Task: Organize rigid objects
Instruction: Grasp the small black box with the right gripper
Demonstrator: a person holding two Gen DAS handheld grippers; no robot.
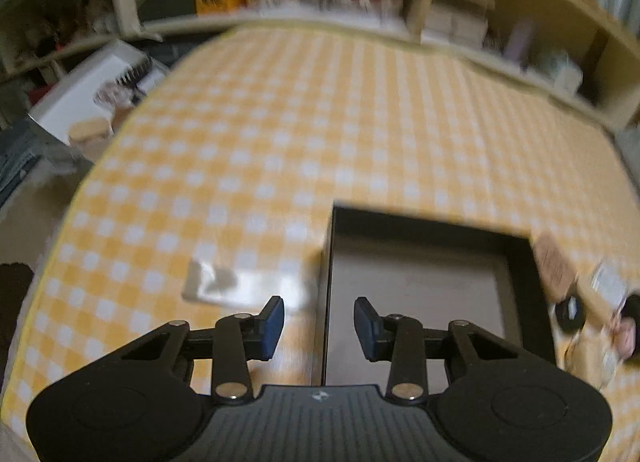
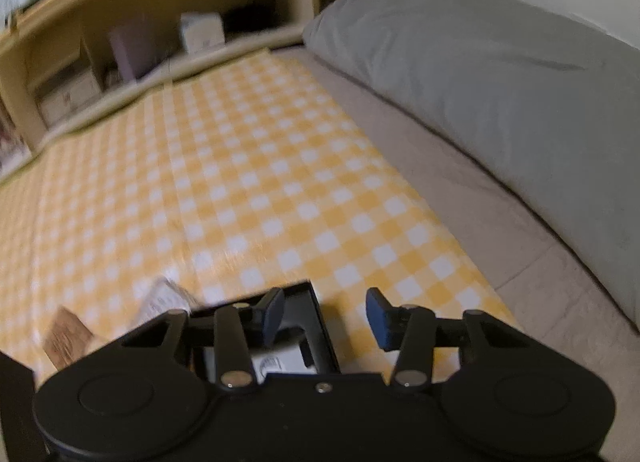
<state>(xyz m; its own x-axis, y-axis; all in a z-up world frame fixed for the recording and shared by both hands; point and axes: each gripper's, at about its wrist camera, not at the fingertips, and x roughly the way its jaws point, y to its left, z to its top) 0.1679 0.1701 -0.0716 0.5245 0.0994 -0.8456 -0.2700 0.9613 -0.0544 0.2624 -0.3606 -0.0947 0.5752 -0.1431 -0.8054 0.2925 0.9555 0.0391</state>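
Observation:
My left gripper point(image 1: 319, 328) is open and empty, hovering over the left wall of an empty black box point(image 1: 520, 258) with a grey floor on the yellow checked cloth point(image 1: 280, 122). A clear flat packet point(image 1: 244, 284) lies just left of the box. Small brown cards and a round black item point(image 1: 570, 312) lie right of it, blurred. My right gripper point(image 2: 326, 320) is open and empty above a second black box point(image 2: 320, 318) holding a white item point(image 2: 280, 360). A brown card point(image 2: 66, 336) and a pale packet point(image 2: 162, 300) lie left of it.
Wooden shelves point(image 1: 460, 14) with boxes and books run along the far side. A white box point(image 1: 86, 90) and a jar point(image 1: 90, 136) stand off the cloth at left. A grey pillow point(image 2: 500, 74) lies on the beige mattress point(image 2: 460, 182) at right.

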